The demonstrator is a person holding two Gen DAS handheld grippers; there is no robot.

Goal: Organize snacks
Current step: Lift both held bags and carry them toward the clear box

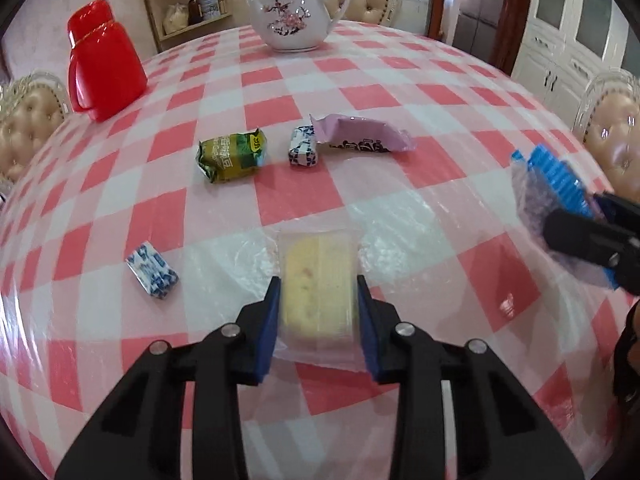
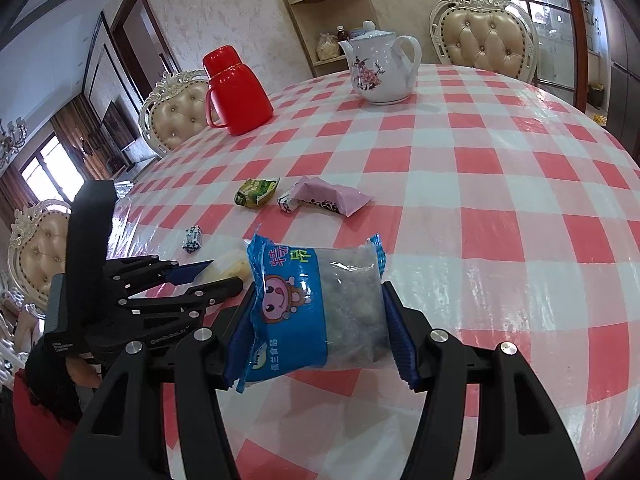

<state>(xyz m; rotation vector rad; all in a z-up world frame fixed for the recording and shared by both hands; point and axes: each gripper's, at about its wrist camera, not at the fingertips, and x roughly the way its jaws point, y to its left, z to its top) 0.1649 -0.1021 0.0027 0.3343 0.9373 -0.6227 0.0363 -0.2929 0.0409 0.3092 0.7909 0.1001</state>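
My left gripper (image 1: 318,304) is shut on a clear-wrapped yellow cake (image 1: 318,284), held just above the checked table. My right gripper (image 2: 320,300) is shut on a blue snack packet with a pink cartoon face (image 2: 316,308); that packet also shows at the right edge of the left wrist view (image 1: 548,192). On the table lie a green packet (image 1: 232,156), a pink packet (image 1: 360,136) and two small blue-and-white candies, one beside the pink packet (image 1: 303,147) and one nearer on the left (image 1: 152,270). The left gripper (image 2: 208,276) shows at the left in the right wrist view.
A red thermos jug (image 1: 102,60) stands at the far left of the table and a white flowered teapot (image 1: 296,12) at the far middle. Padded chairs (image 2: 484,28) surround the round table (image 1: 420,92). A wooden shelf (image 1: 188,4) stands behind.
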